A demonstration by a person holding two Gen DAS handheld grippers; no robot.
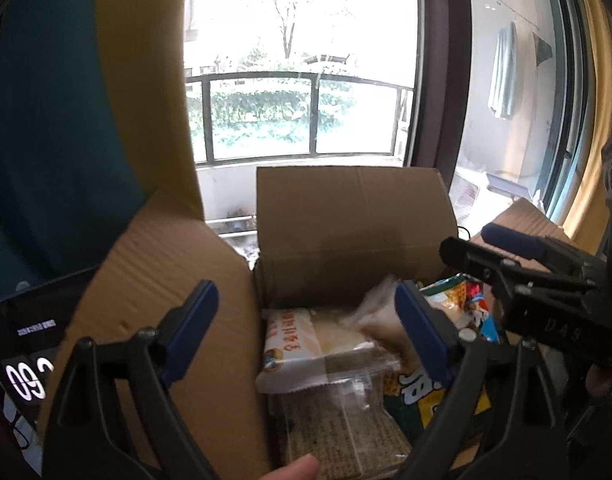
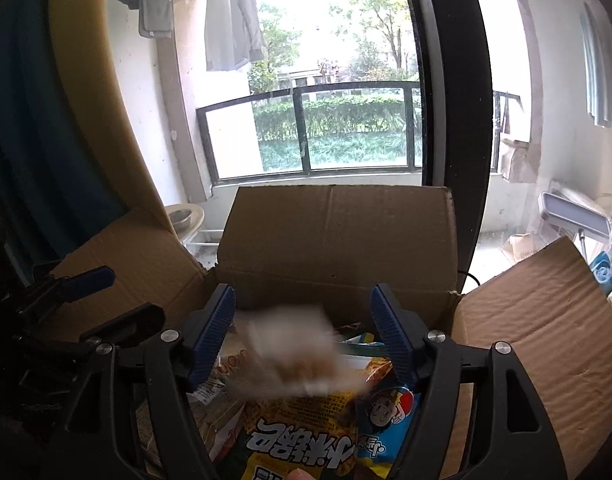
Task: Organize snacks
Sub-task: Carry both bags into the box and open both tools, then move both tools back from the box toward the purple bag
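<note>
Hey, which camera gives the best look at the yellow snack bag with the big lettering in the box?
The right wrist view. There the yellow snack bag lies face-up in the cardboard box, its lettering large between the fingers of the open right gripper. The left wrist view shows only a corner of it, partly behind a finger of the left gripper.

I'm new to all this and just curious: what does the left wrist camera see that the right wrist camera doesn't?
Only the left wrist view shows the dark screen with white digits, lower left.

Only the right wrist view shows a blurred pale packet between the open right gripper and a metal bowl outside.

Both show the cardboard box with its flaps up, the yellow snack bag inside, and the balcony railing.
</note>
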